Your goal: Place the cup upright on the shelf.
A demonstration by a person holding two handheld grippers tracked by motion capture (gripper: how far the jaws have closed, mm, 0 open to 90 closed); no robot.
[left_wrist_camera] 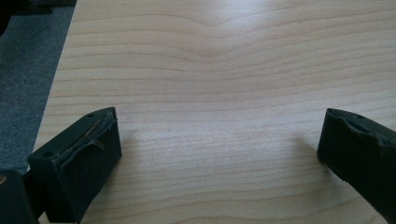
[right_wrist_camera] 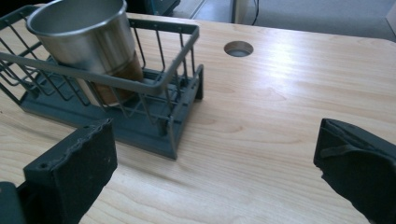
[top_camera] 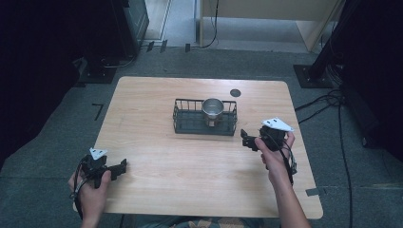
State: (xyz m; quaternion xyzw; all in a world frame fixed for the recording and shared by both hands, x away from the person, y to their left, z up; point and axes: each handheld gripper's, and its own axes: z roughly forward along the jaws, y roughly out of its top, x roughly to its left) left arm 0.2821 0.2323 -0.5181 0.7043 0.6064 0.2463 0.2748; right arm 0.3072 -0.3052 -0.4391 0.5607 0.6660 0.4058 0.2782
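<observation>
Both jaws of the right gripper (right_wrist_camera: 215, 163) stand wide apart and empty over bare wood, with the wire rack (right_wrist_camera: 166, 81) just ahead and to its left and the steel cup (right_wrist_camera: 88, 32) standing upright inside it. Far off, the left gripper (left_wrist_camera: 219, 154) likewise gapes over the table (top_camera: 157, 156), holding nothing. Judging by this, the cup is already racked, or its lifting-out is not yet begun.
</observation>
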